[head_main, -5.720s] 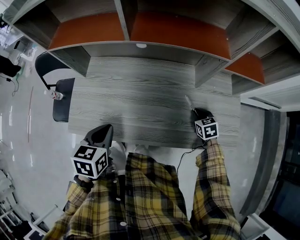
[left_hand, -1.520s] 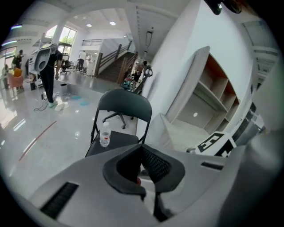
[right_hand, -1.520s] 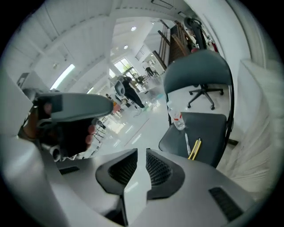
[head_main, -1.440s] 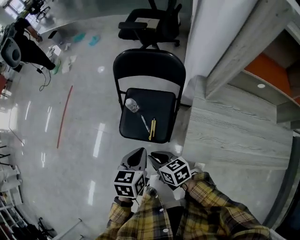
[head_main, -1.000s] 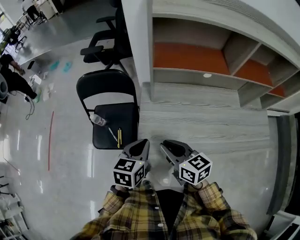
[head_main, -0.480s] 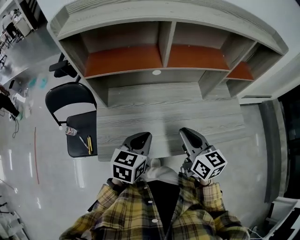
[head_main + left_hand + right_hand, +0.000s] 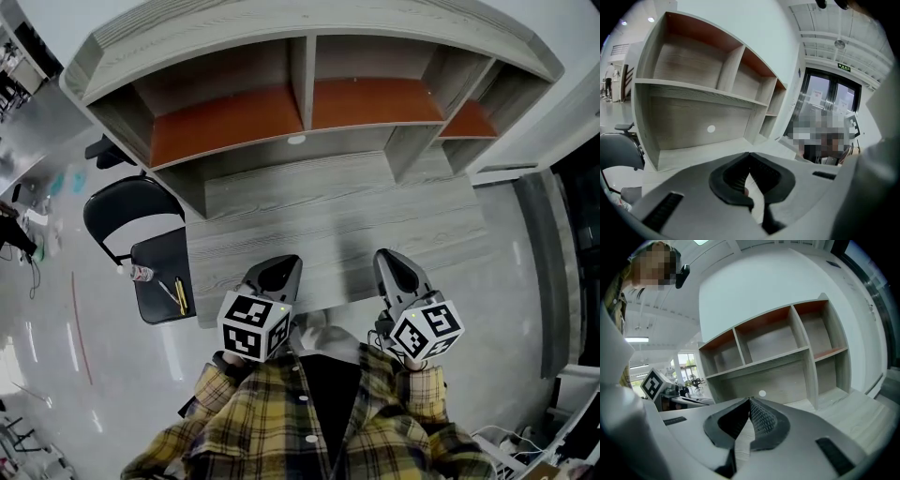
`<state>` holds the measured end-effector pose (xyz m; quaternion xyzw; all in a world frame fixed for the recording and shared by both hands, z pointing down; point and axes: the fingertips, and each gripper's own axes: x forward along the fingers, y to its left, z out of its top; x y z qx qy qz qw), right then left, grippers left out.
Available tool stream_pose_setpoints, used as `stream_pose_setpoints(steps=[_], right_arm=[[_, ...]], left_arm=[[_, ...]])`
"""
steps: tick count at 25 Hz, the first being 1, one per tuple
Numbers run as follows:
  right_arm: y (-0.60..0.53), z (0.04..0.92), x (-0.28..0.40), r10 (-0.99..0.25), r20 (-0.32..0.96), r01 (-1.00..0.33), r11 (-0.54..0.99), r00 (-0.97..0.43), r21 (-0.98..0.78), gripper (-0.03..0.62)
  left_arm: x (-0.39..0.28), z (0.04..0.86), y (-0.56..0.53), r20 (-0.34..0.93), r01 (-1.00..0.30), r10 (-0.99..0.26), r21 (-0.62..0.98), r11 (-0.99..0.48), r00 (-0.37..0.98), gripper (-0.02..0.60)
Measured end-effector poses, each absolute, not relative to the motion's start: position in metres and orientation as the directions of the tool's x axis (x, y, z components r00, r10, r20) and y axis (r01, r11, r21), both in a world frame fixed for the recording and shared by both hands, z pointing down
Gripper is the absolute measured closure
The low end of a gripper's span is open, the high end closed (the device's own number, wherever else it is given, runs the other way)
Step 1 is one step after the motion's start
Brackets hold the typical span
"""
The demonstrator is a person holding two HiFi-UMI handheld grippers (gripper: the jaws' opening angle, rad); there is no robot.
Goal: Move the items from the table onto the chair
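Observation:
A black folding chair (image 7: pixel 141 211) stands left of the grey wooden table (image 7: pixel 328 202). On its seat lie a small clear bottle (image 7: pixel 141 273), a thin silver pen-like tool (image 7: pixel 169 291) and a yellow pen-like item (image 7: pixel 181 295). The table top shows bare wood grain. My left gripper (image 7: pixel 280 269) hangs over the table's front edge, shut with nothing in it. My right gripper (image 7: pixel 391 263) is beside it to the right. Its jaws are closing and meet at the tips, with nothing between them. Both gripper views face the shelf unit, with the left gripper (image 7: pixel 750 153) and right gripper (image 7: pixel 750 400) empty.
A grey shelf unit (image 7: pixel 300 70) with orange-backed compartments rises at the table's far side. A black office chair (image 7: pixel 103 150) peeks out behind the folding chair. Shiny floor lies to the left, and a dark glass door (image 7: pixel 586 272) is at the right.
The head view has swung right, from the chair to the table. The chair now sits at the left edge. Both grippers have spread apart along the table's front edge.

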<state>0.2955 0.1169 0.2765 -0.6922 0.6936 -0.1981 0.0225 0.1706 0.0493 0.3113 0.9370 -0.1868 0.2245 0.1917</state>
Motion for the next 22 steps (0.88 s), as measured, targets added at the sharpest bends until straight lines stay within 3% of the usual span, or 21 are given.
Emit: stream_pose_setpoints(steps=[22], right_arm=[[0.104, 0.279, 0.278, -0.958, 0.285, -0.95, -0.06, -0.031, -0.306, 0.577]], left_arm=[[0.166, 0.314, 0.034, 0.498, -0.39, -0.21, 0.292, -0.873, 0.841, 0.577]])
